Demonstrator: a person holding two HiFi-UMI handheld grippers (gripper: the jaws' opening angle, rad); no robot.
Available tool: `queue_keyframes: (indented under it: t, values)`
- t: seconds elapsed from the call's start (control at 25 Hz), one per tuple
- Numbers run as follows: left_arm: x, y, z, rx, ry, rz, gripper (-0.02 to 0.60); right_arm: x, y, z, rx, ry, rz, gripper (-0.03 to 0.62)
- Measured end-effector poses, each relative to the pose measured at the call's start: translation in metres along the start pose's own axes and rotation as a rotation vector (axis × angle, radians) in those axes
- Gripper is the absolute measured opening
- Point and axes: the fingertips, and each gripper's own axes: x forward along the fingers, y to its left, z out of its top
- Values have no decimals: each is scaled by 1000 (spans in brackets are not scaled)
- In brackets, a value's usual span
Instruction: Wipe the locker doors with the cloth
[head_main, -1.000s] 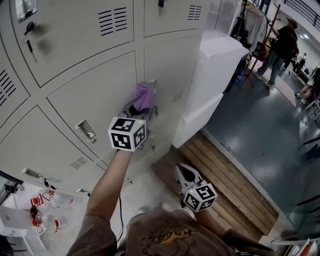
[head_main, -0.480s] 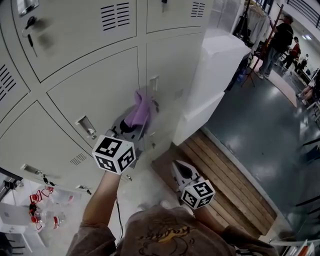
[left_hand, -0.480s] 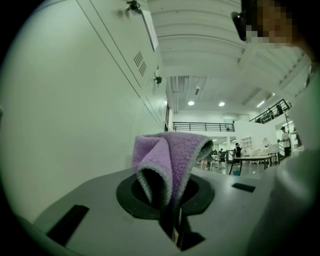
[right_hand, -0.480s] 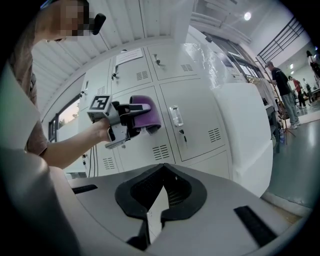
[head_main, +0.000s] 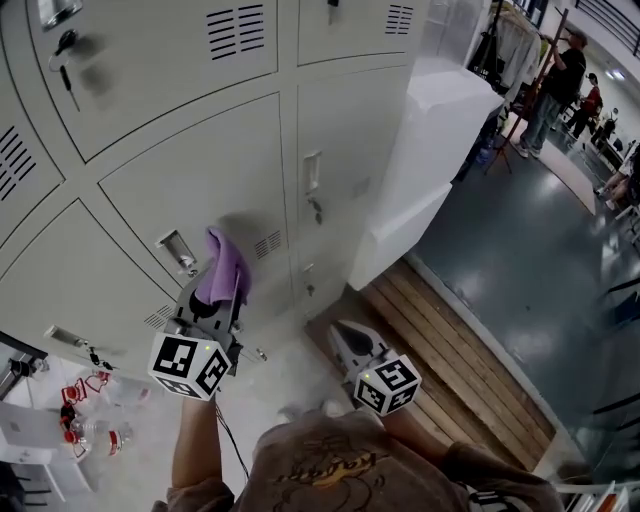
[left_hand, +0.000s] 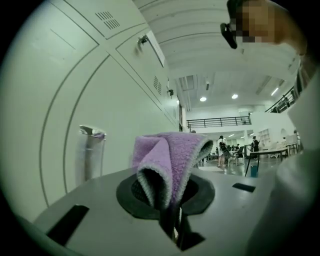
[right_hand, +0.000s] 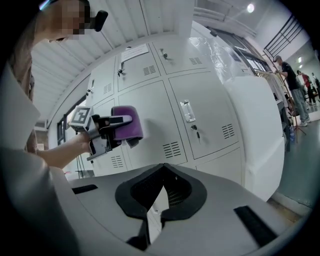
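left hand-held gripper (head_main: 221, 292), clamped on the cloth (head_main: 228, 268), has slid down-left; locker door (head_main: 200, 180) dead ahead, right hand-held gripper (head_main: 346, 338) closed, farther off.

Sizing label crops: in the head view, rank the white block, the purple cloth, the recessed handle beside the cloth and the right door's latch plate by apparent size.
1. white block
2. purple cloth
3. recessed handle and latch plate: about alike; the handle is nearer the camera, so not ranked.

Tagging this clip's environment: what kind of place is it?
Likely a locker area in a big indoor hall or workshop: grey metal lockers, a clothes rack with people nearby, a railed mezzanine.
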Motion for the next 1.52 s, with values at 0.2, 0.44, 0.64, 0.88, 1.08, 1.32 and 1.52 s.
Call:
queue_keyframes:
  t: [0.2, 0.44, 0.64, 0.88, 1.08, 1.32, 1.52]
  values:
    - [-44, 31, -5, -16, 6, 103, 40, 14, 15, -2, 1, 5, 49, -3]
    - [-86, 64, -17, -26, 29, 221, 40, 27, 27, -5, 0, 14, 89, -3]
    - [-99, 76, -26, -31, 45, 269, 40, 35, 33, -4, 0, 14, 105, -3]
    - [-94, 85, -38, -44, 61, 282, 40, 38, 36, -5, 1, 15, 102, -3]
    - [-82, 90, -46, -26, 77, 277, 40, 36, 31, -5, -2, 16, 83, -3]
    - [-64, 92, -56, -25, 91, 261, 40, 30, 23, -3, -4, 11, 54, -3]
    - [-49, 95, -62, -59, 83, 249, 40, 25, 16, -1, -6, 3, 29, -3]
